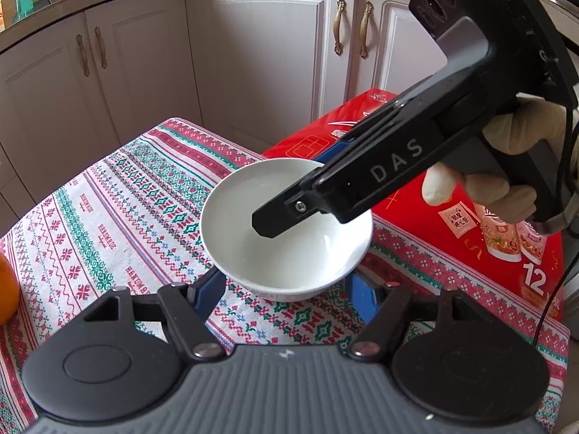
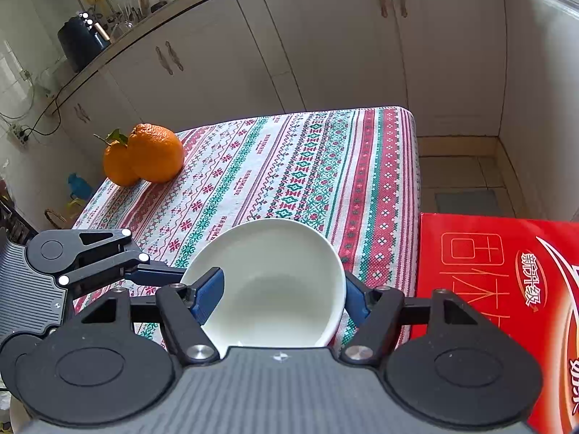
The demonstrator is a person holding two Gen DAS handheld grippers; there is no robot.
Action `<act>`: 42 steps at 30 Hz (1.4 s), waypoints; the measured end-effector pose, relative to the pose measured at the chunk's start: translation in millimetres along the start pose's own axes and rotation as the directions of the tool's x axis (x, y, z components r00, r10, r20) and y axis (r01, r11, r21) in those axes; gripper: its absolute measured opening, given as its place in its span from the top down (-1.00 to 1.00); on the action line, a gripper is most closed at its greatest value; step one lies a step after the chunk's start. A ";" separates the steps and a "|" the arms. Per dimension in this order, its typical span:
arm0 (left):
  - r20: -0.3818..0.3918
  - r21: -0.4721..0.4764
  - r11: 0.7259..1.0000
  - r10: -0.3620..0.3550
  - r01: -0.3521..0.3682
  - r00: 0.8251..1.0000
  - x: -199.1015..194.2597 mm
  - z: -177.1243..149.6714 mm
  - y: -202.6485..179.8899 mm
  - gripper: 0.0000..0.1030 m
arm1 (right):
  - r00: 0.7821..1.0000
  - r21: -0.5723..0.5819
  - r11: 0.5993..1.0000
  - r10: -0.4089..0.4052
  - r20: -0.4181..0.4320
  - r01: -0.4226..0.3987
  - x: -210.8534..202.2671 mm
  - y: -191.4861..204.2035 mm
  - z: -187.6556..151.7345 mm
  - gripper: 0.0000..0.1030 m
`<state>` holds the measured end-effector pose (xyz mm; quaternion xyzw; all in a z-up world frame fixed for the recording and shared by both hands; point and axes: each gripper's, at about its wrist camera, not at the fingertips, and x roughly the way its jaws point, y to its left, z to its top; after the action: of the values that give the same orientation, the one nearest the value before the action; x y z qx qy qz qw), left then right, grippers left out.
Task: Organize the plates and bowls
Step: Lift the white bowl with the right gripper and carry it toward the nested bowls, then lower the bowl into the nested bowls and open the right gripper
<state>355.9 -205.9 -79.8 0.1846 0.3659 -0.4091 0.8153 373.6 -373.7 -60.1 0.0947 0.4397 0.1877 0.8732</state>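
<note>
A white bowl (image 1: 286, 231) sits upright on the patterned tablecloth (image 1: 119, 202); it also shows in the right wrist view (image 2: 275, 282). My right gripper (image 2: 278, 298) straddles the bowl's right wall, with one blue finger (image 2: 210, 294) inside the bowl and the other outside the rim. In the left wrist view its finger (image 1: 278, 217) dips into the bowl. My left gripper (image 1: 286, 291) is open just in front of the bowl, with its fingers on either side of the base. No plates are in view.
A red carton (image 2: 506, 289) lies on the table's right side, beside the bowl. Two oranges (image 2: 148, 153) sit at the far left corner. Kitchen cabinets (image 1: 253, 47) stand behind the table.
</note>
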 end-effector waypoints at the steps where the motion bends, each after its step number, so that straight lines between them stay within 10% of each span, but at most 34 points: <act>1: -0.003 0.000 1.000 -0.003 0.003 1.000 -0.7 -0.2 -0.1 -0.40 | 1.000 0.002 1.000 -0.001 -0.001 0.001 -0.2 0.7 -0.5 -0.44; 42: 0.080 -0.029 0.996 0.081 -0.079 0.994 -163.2 -64.3 -57.0 -0.40 | 0.996 -0.139 0.987 0.085 0.041 -0.078 -93.8 140.6 -54.2 -0.44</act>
<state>216.7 -114.5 -0.6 0.1717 0.3302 -0.3785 0.8475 244.8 -284.1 22.8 0.0568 0.4009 0.2507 0.8793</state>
